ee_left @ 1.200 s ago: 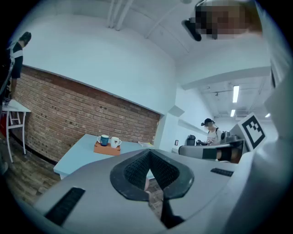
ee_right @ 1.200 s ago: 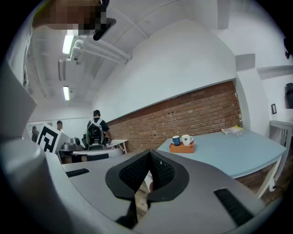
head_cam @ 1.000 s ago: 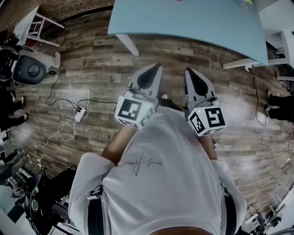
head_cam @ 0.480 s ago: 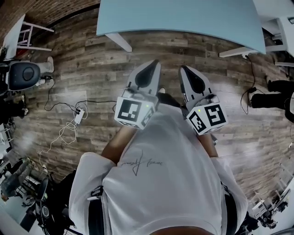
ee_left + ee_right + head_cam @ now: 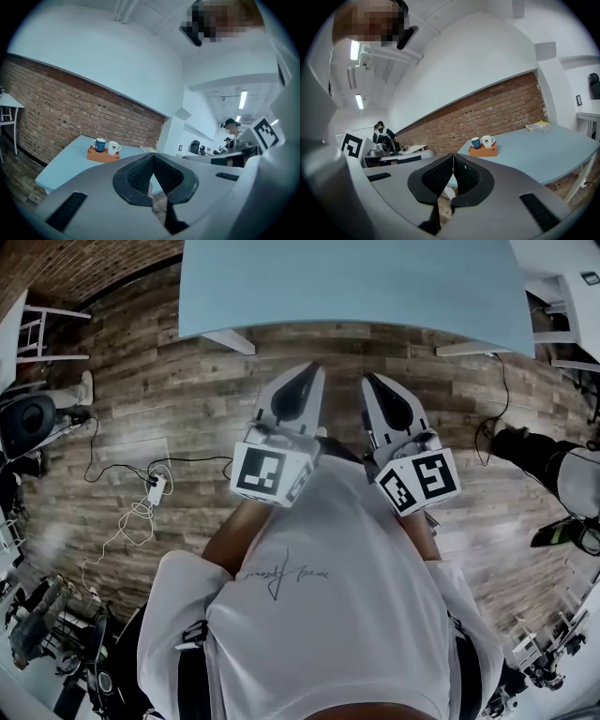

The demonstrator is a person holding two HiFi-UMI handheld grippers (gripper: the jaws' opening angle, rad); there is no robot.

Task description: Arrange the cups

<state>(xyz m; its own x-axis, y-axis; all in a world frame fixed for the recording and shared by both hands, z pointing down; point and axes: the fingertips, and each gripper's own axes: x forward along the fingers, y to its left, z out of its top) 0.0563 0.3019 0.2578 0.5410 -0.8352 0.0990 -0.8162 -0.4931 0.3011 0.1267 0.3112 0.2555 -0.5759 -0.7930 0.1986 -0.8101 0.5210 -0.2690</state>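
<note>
A blue striped cup (image 5: 99, 145) and a white cup (image 5: 113, 148) stand side by side on a brown wooden block (image 5: 102, 154) on the light blue table (image 5: 65, 166), far ahead of both grippers. The right gripper view shows the same blue cup (image 5: 476, 142), white cup (image 5: 488, 141) and block (image 5: 483, 151). In the head view my left gripper (image 5: 310, 371) and right gripper (image 5: 369, 381) are held level over the floor, short of the table's near edge (image 5: 347, 322). Both are shut with nothing between the pads.
Wood-plank floor (image 5: 150, 399) lies below, with a white power strip and cables (image 5: 150, 488) at the left. A brick wall (image 5: 70, 110) stands behind the table. A book (image 5: 538, 125) lies at the table's far end. People sit at desks (image 5: 229, 140) in the background.
Both grippers and the person have moved toward the table, whose near edge now sits closer. The jaws stayed shut.
</note>
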